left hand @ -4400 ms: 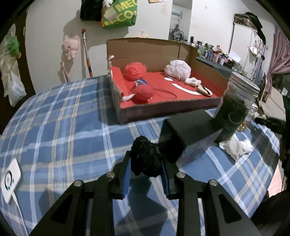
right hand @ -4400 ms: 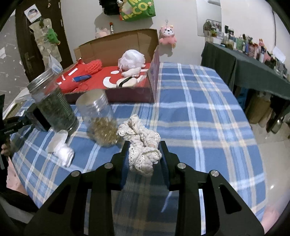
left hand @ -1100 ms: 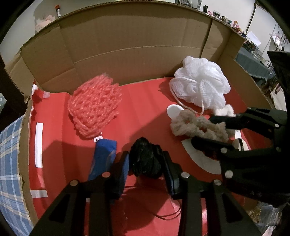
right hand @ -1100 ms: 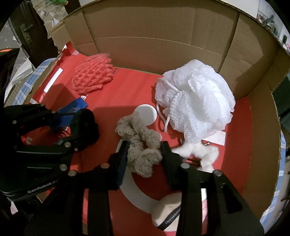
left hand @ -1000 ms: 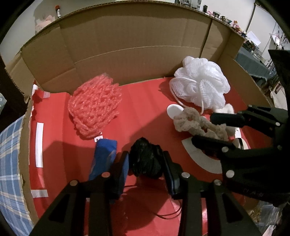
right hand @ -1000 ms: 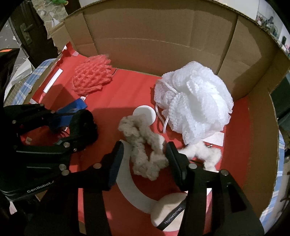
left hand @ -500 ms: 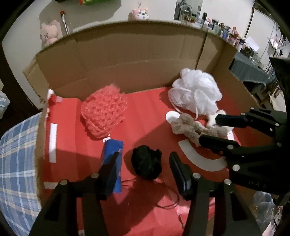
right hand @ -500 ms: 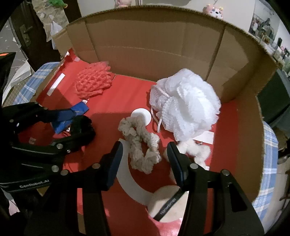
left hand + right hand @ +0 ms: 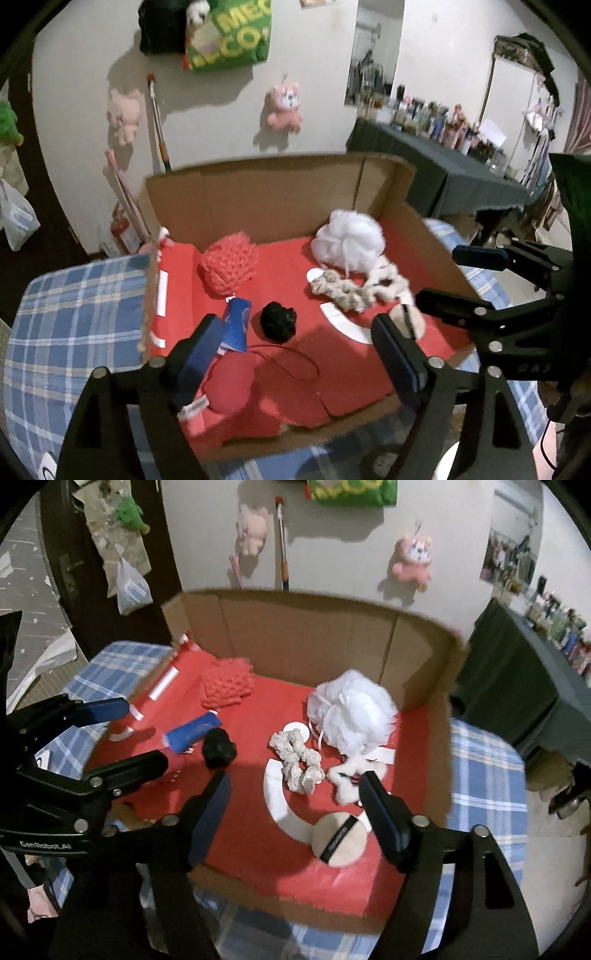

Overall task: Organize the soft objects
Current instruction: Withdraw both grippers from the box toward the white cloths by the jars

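Both our grippers hang wide open and empty above the cardboard box: left gripper, right gripper. The black pom-pom and cream scrunchie lie on its red lining, so this drop looks done. Next we'd hunt for another soft thing outside the box.

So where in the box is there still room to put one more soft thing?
The biggest bare red patch is at the near middle of the box, between the black pompom and the round puff. Another lies at the back, between the pink mesh and the white loofah. The right side is crowded: loofah, beige scrunchie, puff.
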